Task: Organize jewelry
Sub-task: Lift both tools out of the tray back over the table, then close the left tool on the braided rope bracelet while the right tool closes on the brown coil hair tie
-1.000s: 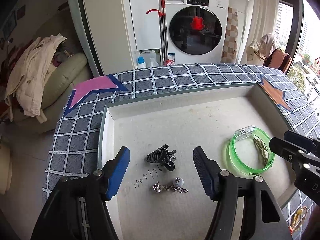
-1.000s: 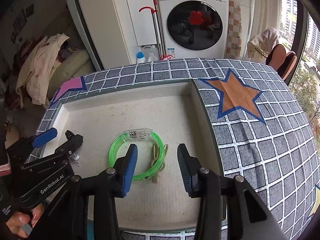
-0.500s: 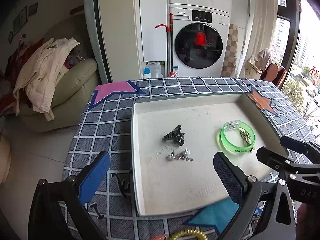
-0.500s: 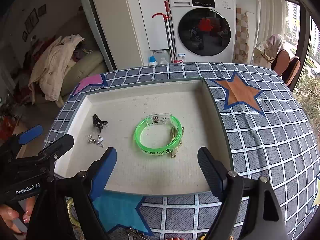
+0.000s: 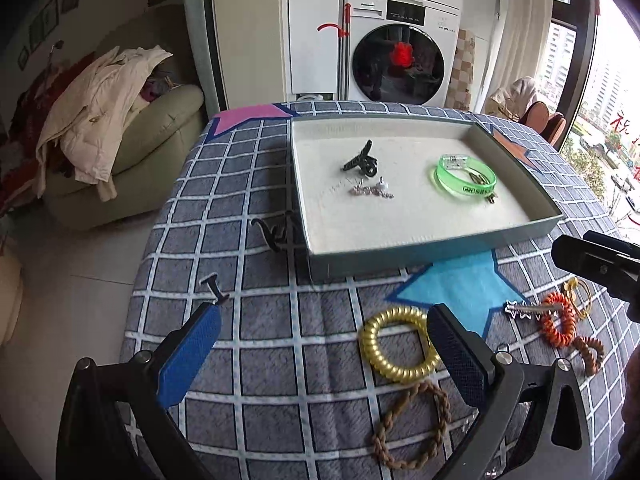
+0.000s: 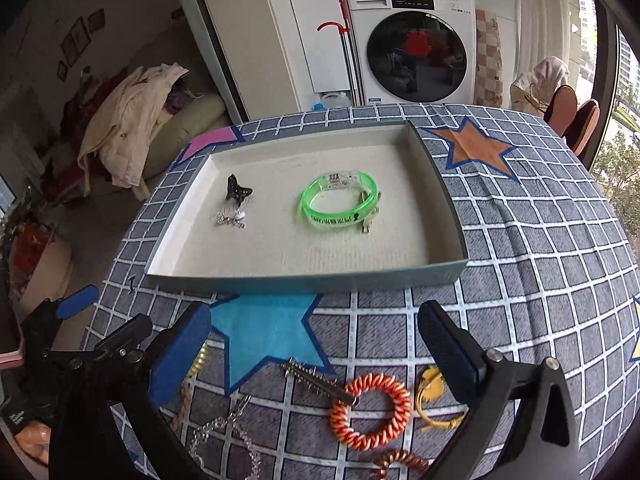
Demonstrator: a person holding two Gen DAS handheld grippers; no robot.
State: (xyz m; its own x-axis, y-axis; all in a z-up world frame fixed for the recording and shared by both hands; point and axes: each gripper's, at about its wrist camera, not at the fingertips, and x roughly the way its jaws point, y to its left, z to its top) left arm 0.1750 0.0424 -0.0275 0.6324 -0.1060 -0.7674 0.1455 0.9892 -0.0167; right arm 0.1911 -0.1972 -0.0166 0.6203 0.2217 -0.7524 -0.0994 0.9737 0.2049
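Left wrist view: the left gripper [image 5: 320, 354] hangs wide open above the checked cloth [image 5: 256, 344], a gold coil hair tie [image 5: 400, 345] lying by its right finger and a brown braided tie [image 5: 412, 428] nearer the camera. The tray [image 5: 440, 246] beyond holds a green bracelet [image 5: 466, 178].

Right wrist view: the right gripper [image 6: 314, 354] is spread wide, an orange coil tie [image 6: 372, 412] on the cloth between its fingers, near the tray [image 6: 320, 278].

Checked tablecloth [image 6: 540, 280] under shallow tray [image 6: 440, 274], hair ties [image 5: 398, 344] alongside.
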